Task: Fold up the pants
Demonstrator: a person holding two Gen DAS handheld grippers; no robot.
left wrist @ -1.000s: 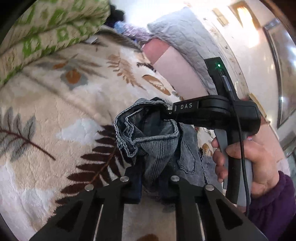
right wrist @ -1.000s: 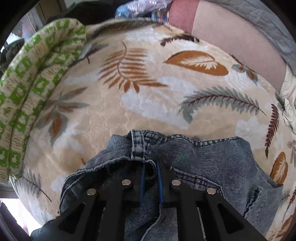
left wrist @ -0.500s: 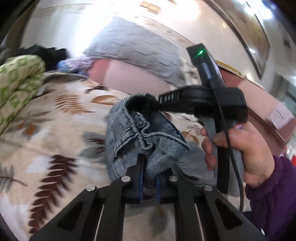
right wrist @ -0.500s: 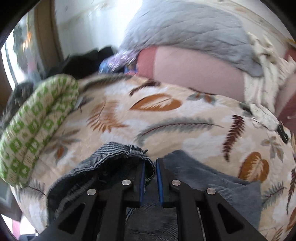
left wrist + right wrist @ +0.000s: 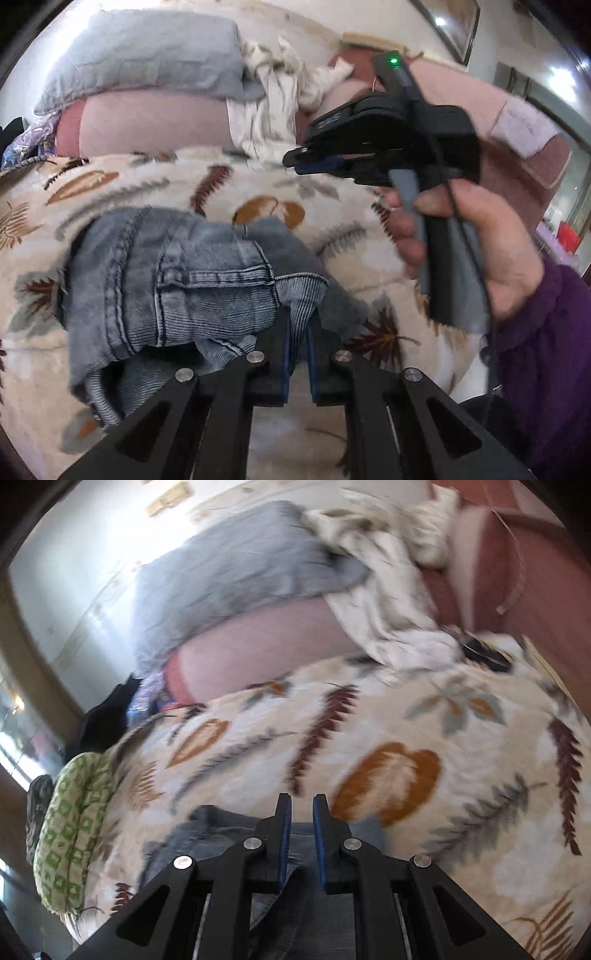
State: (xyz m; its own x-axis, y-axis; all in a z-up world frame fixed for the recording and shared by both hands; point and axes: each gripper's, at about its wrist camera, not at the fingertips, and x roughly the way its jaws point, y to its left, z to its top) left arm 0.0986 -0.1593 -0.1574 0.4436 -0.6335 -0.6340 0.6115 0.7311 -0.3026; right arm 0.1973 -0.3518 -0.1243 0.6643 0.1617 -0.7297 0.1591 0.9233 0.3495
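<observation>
- Left gripper (image 5: pixel 297 325) clamps a denim fold of the pants (image 5: pixel 177 280), bunched at nine o'clock on a leaf-print blanket (image 5: pixel 110 184).
- Right gripper (image 5: pixel 295 162), at one o'clock, jaws narrow, holding nothing.

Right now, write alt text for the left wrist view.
The left tool is shut on a fold of grey-blue jeans over a leaf-print blanket. At right, a hand in a purple sleeve holds the right tool, empty.

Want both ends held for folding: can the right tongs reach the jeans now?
Probably yes: the right tongs hang shut and empty above the blanket, nothing between them and the jeans; they must open first.
</observation>
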